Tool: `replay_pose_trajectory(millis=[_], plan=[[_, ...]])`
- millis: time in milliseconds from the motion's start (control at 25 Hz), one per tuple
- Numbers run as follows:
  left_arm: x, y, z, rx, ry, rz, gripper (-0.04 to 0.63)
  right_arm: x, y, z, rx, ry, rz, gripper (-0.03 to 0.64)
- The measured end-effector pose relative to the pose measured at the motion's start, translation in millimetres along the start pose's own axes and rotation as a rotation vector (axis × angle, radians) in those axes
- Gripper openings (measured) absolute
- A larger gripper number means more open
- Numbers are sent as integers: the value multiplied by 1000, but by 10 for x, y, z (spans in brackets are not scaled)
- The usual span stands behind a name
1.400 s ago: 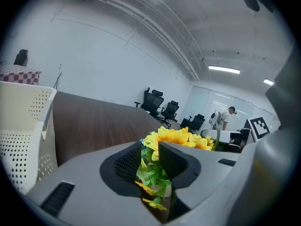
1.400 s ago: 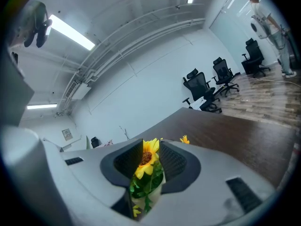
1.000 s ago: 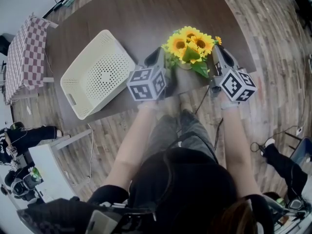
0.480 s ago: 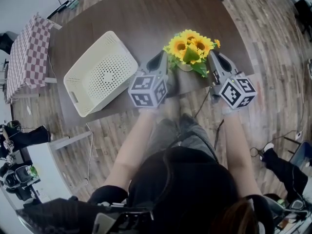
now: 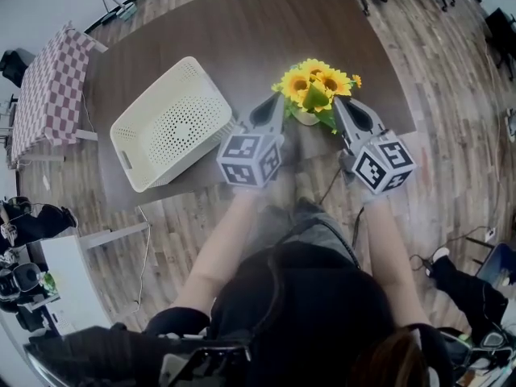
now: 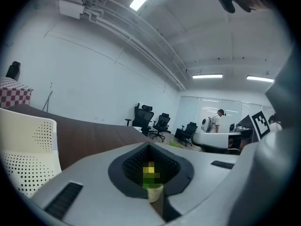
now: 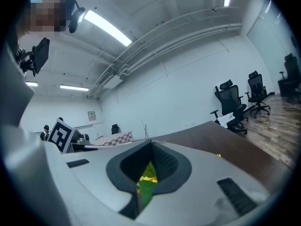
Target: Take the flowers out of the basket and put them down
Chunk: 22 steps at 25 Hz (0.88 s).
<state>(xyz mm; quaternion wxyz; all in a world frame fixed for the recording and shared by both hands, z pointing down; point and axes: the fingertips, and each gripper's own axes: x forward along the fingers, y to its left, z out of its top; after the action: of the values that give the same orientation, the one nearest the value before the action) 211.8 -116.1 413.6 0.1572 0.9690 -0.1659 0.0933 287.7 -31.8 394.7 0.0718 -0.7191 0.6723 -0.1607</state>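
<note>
Flowers (image 5: 316, 87) look out already, right of the basket (image 5: 173, 123), left tongs (image 5: 276, 101) and right tongs (image 5: 338, 103) pressed together beside them, so next is probably settling them on the tabletop (image 5: 242, 31).

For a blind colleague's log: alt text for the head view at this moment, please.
Seen from above, a person holds the left gripper and the right gripper, both shut, on either side of a small pot of yellow sunflowers near the edge of a dark wooden table. A white perforated basket lies on the table to the left.

Left hand-held gripper (image 6: 149, 149), jaws together, sits beside a white basket (image 6: 28, 159).
</note>
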Motion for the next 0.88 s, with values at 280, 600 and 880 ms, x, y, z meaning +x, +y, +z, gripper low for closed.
replay_pose_trajectory(millis=[280, 600, 880], plan=[[-89, -125, 105, 18, -45, -5, 0, -44, 180, 79, -42, -19, 16, 2], [-211, -239, 179, 35, -94, -11, 0, -151, 271, 128, -50, -42, 20, 2], [-311, -347, 248, 40, -122, -17, 0, -203, 363, 219, -63, -64, 34, 0]])
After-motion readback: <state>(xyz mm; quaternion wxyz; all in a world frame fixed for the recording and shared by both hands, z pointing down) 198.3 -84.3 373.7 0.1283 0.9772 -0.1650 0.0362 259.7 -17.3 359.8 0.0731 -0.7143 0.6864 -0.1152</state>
